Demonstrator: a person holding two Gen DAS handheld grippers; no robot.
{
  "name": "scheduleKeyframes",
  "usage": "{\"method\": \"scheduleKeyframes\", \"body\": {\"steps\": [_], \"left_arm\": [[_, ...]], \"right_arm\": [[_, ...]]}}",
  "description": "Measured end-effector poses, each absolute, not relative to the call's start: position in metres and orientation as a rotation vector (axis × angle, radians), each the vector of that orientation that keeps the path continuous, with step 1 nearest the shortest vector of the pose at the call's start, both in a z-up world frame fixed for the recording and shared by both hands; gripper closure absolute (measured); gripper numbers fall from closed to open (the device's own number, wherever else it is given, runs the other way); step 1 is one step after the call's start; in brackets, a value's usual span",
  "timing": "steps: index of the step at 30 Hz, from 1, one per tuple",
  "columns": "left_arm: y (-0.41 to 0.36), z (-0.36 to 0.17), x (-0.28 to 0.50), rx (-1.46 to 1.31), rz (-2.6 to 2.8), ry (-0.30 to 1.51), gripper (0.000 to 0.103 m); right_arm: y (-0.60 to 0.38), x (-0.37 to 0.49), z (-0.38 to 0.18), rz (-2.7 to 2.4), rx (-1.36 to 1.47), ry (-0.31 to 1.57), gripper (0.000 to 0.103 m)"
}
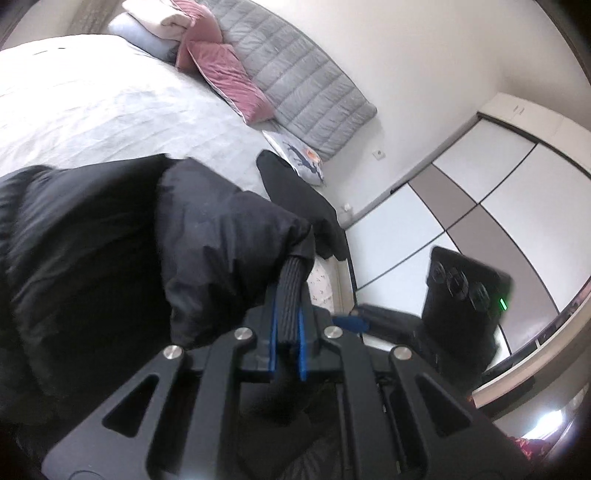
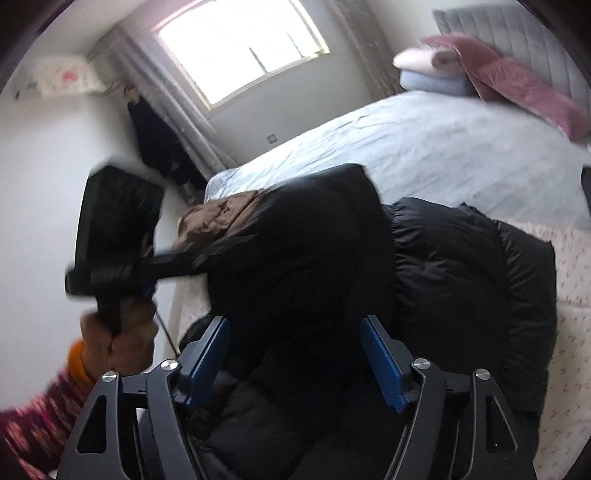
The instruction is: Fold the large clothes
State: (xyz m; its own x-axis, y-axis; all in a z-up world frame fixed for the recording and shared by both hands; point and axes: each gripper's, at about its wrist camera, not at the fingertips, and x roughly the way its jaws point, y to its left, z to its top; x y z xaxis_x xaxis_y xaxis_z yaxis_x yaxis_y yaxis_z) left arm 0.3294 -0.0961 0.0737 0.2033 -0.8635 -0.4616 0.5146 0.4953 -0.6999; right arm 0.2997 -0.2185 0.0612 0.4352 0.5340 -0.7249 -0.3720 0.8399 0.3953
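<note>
A black puffer jacket point(image 1: 110, 258) lies bunched on the bed point(image 1: 92, 110). In the left wrist view my left gripper point(image 1: 288, 306) is shut on the ribbed cuff point(image 1: 291, 284) of one sleeve, which stands up from the bulk of the jacket. From the right wrist, the jacket point(image 2: 314, 240) fills the middle, with a brown lining patch point(image 2: 218, 218) at its far left end. My right gripper point(image 2: 295, 325) hangs open over the jacket, blue pads wide apart with only loose fabric below them. The left gripper point(image 2: 177, 266) shows there too, held by a hand point(image 2: 114, 339), its tips hidden in the jacket.
Pink pillows point(image 1: 229, 77), folded blankets point(image 1: 162, 22) and a grey quilted pad point(image 1: 295, 74) lie at the bed's head. Another black garment point(image 1: 291, 188) sits near the bed's edge. Wardrobe doors point(image 1: 480, 192) stand beyond it; a window point(image 2: 240, 48) and hanging dark clothes point(image 2: 155, 140) are on the far side.
</note>
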Motion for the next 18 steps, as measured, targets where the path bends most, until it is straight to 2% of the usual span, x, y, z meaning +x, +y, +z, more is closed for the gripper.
{"method": "scheduleKeyframes", "body": {"steps": [6,7,8,10,12,14,18], "left_arm": [[-0.124,0.086,0.324,-0.375,-1.036,0.969,0.093],[-0.125,0.089,0.323,-0.363,-1.041,0.969,0.093],[-0.123,0.092,0.321,-0.354,-1.041,0.968,0.091],[-0.114,0.097,0.322,-0.337,-1.019,0.959,0.083],[-0.097,0.102,0.325,-0.356,-1.005,0.924,0.074],[-0.077,0.109,0.328,-0.341,-0.939,0.861,0.059],[-0.051,0.106,0.343,-0.23,-0.74,0.809,0.058]], "right_arm": [[-0.197,0.303,0.058,0.496,0.149,0.977,0.028],[-0.198,0.306,0.056,0.47,0.147,0.972,0.035],[-0.201,0.311,0.054,0.457,0.152,0.96,0.06],[-0.211,0.32,0.052,0.468,0.184,0.964,0.085],[-0.228,0.328,0.054,0.45,0.226,0.957,0.088],[-0.248,0.336,0.058,0.441,0.291,0.943,0.09],[-0.307,0.348,0.065,0.406,0.479,0.87,0.09]]}}
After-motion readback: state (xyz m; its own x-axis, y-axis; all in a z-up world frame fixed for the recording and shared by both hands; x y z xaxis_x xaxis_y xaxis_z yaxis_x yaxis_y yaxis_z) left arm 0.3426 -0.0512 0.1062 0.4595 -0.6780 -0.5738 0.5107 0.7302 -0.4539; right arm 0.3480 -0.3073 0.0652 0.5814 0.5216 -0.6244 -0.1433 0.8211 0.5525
